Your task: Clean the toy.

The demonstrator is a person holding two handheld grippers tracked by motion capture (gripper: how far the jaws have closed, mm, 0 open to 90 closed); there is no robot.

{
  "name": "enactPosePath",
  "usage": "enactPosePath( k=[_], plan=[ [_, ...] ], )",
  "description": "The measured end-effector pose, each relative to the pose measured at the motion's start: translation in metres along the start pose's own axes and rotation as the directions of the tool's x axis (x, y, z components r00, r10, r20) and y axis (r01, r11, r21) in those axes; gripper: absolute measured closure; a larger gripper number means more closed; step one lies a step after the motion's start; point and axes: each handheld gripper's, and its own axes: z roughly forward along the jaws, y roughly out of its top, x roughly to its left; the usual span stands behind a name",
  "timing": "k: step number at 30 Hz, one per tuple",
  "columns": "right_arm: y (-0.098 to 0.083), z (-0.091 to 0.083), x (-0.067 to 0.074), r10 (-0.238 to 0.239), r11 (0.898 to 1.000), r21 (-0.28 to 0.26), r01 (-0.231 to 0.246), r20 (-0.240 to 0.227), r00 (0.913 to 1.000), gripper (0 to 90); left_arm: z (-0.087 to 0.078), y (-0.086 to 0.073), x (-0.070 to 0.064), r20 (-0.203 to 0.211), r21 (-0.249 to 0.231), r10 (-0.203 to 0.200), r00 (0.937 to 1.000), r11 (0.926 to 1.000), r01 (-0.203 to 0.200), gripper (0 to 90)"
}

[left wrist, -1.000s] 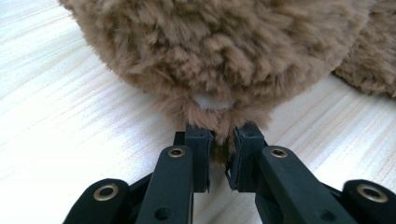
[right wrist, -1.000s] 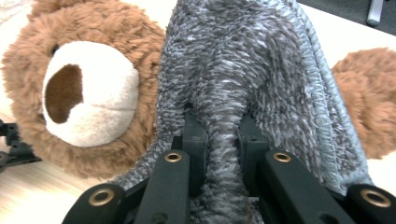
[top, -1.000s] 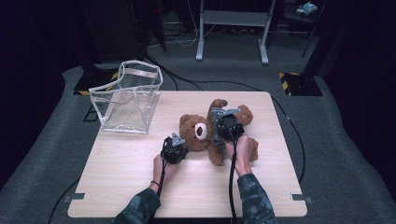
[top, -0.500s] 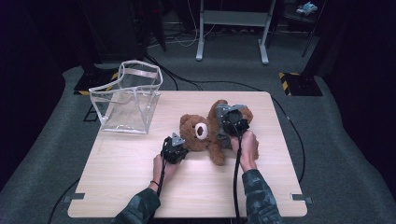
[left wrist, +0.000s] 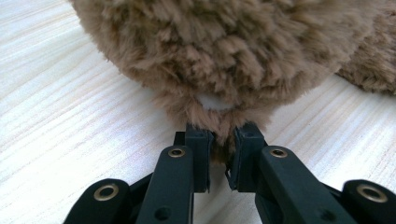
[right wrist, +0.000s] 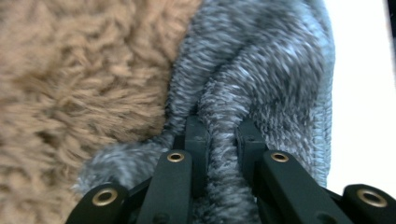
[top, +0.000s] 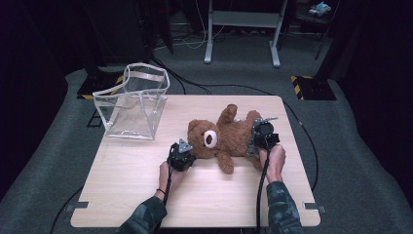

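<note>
Brown teddy bear (top: pixel 221 139) lies on the surface (top: pixel 122 180): left claw (left wrist: pixel 219 156) pinches its ear, right claw (right wrist: pixel 223 154) clamps its grey fabric (right wrist: pixel 261 79).

Both forearms come in from six o'clock, sleeves camouflaged. The left hand (top: pixel 168 171) holds the left gripper (top: pixel 187 149) low and aimed toward two o'clock, its jaws pinched nearly together on fur. The right hand (top: pixel 273 158) holds the right gripper (top: pixel 252 142) aimed toward ten o'clock, its jaws clamped on grey fabric.
</note>
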Motion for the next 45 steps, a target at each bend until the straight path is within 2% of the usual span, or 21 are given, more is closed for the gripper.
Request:
enactPosePath(
  k=[2, 4, 6, 8, 10, 15, 18, 21, 22, 24, 26, 27, 29, 31, 32, 35, 36, 40, 42, 43, 45],
  plan=[
    [0.008, -0.019, 0.001, 0.004, 0.996, -0.090, -0.005, -0.011, 0.9999, 79.3, 0.001, 0.000, 0.000, -0.002, -0.006, -0.001, 1.0000, 1.0000, 0.001, 80.1],
    [0.014, -0.031, 0.009, -0.022, 0.989, -0.150, 0.012, -0.063, 0.9978, 79.2, 0.001, 0.000, 0.000, -0.002, -0.002, 0.001, 1.0000, 1.0000, -0.001, 80.1],
    [0.016, -0.029, 0.023, -0.051, 0.989, -0.143, 0.040, -0.076, 0.9958, 79.2, 0.001, 0.000, 0.000, -0.007, -0.006, -0.008, 1.0000, 1.0000, 0.008, 80.1],
    [0.014, -0.015, 0.027, -0.069, 0.992, -0.110, 0.065, -0.030, 0.9972, 79.4, 0.001, 0.000, 0.000, -0.005, -0.009, -0.011, 0.9999, 0.9999, 0.011, 80.1],
    [0.009, -0.005, 0.017, -0.019, 0.996, -0.093, 0.015, -0.041, 0.9990, 79.4, 0.001, 0.000, 0.000, -0.007, -0.006, -0.010, 0.9999, 0.9999, 0.010, 80.1],
    [-0.012, 0.016, -0.004, 0.039, 0.999, -0.020, -0.040, -0.066, 0.9971, 79.5, 0.000, 0.000, 0.001, -0.009, -0.002, -0.005, 0.9999, 1.0000, 0.005, 80.1],
    [-0.017, 0.021, -0.003, 0.048, 0.999, 0.007, -0.048, -0.064, 0.9968, 79.5, 0.000, 0.000, 0.001, -0.012, -0.005, -0.015, 0.9998, 0.9999, 0.015, 80.1],
    [-0.017, 0.022, -0.005, 0.025, 0.999, 0.030, -0.024, -0.047, 0.9986, 79.4, 0.000, 0.000, 0.002, -0.010, -0.003, -0.012, 0.9999, 0.9999, 0.012, 80.1],
    [-0.017, 0.024, -0.007, 0.019, 0.998, 0.060, -0.016, -0.045, 0.9988, 79.4, 0.000, 0.000, 0.002, -0.006, -0.003, -0.013, 0.9999, 0.9999, 0.013, 80.1],
    [-0.016, 0.023, -0.014, 0.019, 0.997, 0.079, -0.017, -0.022, 0.9996, 79.3, 0.000, 0.000, 0.002, -0.009, 0.000, 0.000, 1.0000, 1.0000, 0.000, 80.1],
    [-0.014, 0.017, -0.019, 0.049, 0.997, 0.055, -0.048, -0.010, 0.9988, 79.2, 0.000, 0.000, 0.002, -0.007, 0.000, -0.005, 1.0000, 1.0000, 0.005, 80.1],
    [-0.012, 0.010, -0.023, 0.074, 0.997, 0.019, -0.074, -0.008, 0.9972, 79.1, 0.000, 0.000, 0.002, -0.007, -0.003, -0.010, 0.9999, 0.9999, 0.010, 80.1],
    [-0.007, 0.001, -0.026, 0.099, 0.994, -0.050, -0.102, -0.052, 0.9937, 78.9, 0.000, 0.000, 0.002, -0.007, -0.003, -0.010, 0.9999, 0.9999, 0.010, 80.1],
    [0.000, -0.002, -0.023, 0.110, 0.990, -0.073, -0.118, -0.106, 0.9882, 78.9, 0.000, 0.000, 0.002, -0.007, 0.000, -0.005, 1.0000, 1.0000, 0.005, 80.0],
    [0.002, 0.001, -0.021, 0.112, 0.991, -0.064, -0.121, -0.125, 0.9858, 78.9, 0.000, 0.000, 0.002, -0.006, -0.003, -0.011, 0.9999, 0.9999, 0.011, 80.1],
    [0.004, 0.018, -0.020, 0.094, 0.996, 0.006, -0.094, -0.067, 0.9933, 78.9, 0.000, 0.000, 0.002, -0.007, -0.003, -0.010, 0.9999, 0.9999, 0.010, 80.0],
    [0.002, 0.024, -0.023, 0.118, 0.993, 0.033, -0.117, -0.051, 0.9917, 78.9, 0.000, 0.000, 0.002, -0.007, -0.003, -0.010, 0.9999, 1.0000, 0.010, 80.0],
    [-0.001, 0.017, -0.029, 0.129, 0.992, 0.013, -0.129, -0.013, 0.9916, 78.9, 0.000, 0.000, 0.002, -0.005, -0.003, -0.014, 0.9999, 0.9999, 0.014, 80.1],
    [0.000, 0.004, -0.027, 0.123, 0.991, -0.042, -0.124, -0.028, 0.9921, 78.8, 0.000, 0.000, 0.002, -0.006, -0.003, -0.014, 0.9999, 0.9999, 0.014, 80.1],
    [0.002, 0.000, -0.026, 0.105, 0.991, -0.073, -0.110, -0.064, 0.9923, 78.7, 0.000, 0.000, 0.001, -0.006, -0.003, -0.014, 0.9999, 0.9999, 0.014, 80.1],
    [0.007, -0.004, -0.020, 0.085, 0.992, -0.086, -0.095, -0.118, 0.9894, 78.7, 0.000, 0.000, 0.002, -0.005, -0.003, -0.012, 0.9999, 0.9999, 0.012, 80.1]
  ],
)
